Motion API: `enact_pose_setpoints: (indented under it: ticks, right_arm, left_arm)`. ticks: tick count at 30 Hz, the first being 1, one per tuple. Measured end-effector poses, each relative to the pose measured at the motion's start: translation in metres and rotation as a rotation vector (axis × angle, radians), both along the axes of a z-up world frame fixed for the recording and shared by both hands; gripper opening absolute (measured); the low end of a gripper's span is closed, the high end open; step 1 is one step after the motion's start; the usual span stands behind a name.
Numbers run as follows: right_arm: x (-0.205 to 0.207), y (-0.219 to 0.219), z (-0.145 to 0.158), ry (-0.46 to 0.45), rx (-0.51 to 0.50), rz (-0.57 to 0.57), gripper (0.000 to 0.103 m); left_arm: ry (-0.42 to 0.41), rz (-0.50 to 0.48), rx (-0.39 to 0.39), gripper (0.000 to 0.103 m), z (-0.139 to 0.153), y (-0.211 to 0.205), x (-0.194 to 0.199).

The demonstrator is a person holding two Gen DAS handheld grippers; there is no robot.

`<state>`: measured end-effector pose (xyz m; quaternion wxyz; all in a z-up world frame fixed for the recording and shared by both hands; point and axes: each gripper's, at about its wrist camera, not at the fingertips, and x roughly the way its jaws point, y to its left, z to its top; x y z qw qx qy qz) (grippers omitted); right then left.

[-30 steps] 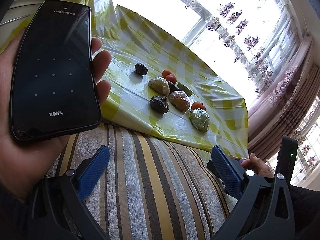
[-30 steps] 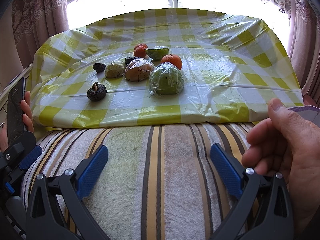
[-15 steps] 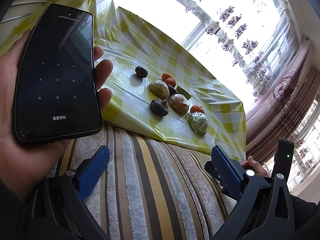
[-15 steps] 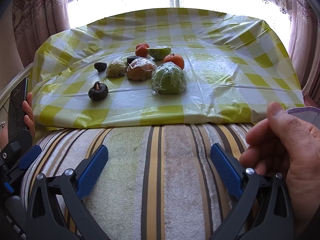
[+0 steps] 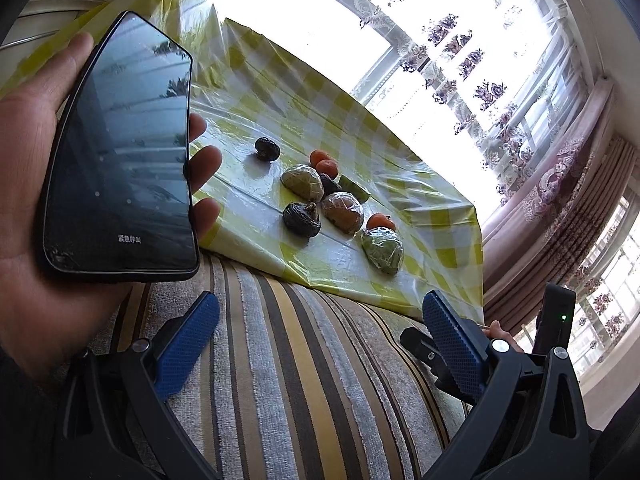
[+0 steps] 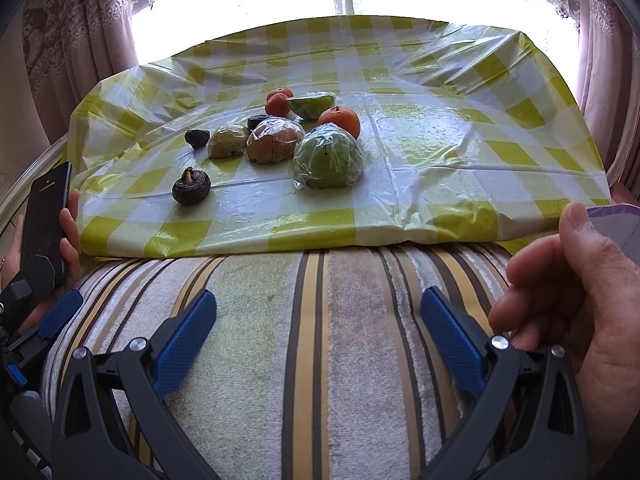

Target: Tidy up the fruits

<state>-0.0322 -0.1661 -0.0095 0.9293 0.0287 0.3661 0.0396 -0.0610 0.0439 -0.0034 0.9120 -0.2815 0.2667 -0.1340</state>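
The left gripper [image 5: 320, 340] hangs wide open over a striped towel [image 5: 288, 380], its blue pads gripping nothing, and the right gripper [image 6: 318, 334] is spread just as wide over the same towel, empty too.

The fruits sit in a loose cluster near the middle of a yellow-checked plastic cloth [image 6: 460, 152]. Nearest the cloth's front edge are a green fruit in cling film [image 6: 327, 158] and, off to the left and apart from the rest, a dark wrinkled fruit [image 6: 191, 187]. Behind them lie a brown wrapped fruit [image 6: 274, 140] and a paler wrapped one [image 6: 227, 141], touching or nearly so. An orange [image 6: 340, 120] rests just behind the green wrapped fruit; two smaller oranges [image 6: 278, 102] and a green wedge [image 6: 312, 104] lie farther back. Another small dark fruit [image 6: 197, 137] sits at the cluster's left.

A hand [image 5: 36, 208] holds a dark phone [image 5: 120, 152] (its screen is dim) beside the left gripper. Another hand [image 6: 576, 292] curls by the right gripper.
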Motion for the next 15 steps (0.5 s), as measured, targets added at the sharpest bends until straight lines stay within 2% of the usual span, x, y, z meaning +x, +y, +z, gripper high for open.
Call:
enact_pose_setpoints:
  ticks: [7,15]
  right_arm:
    - [0.006,-0.016,-0.005,0.004,0.047,-0.01,0.102]
    - [0.007,-0.017,-0.005,0.004,0.05,-0.009,0.102]
  left_arm:
    - [0.05,0.012,0.113,0.098,0.004,-0.022,0.013]
    - [0.052,0.011,0.117,0.098,0.003,-0.022,0.015]
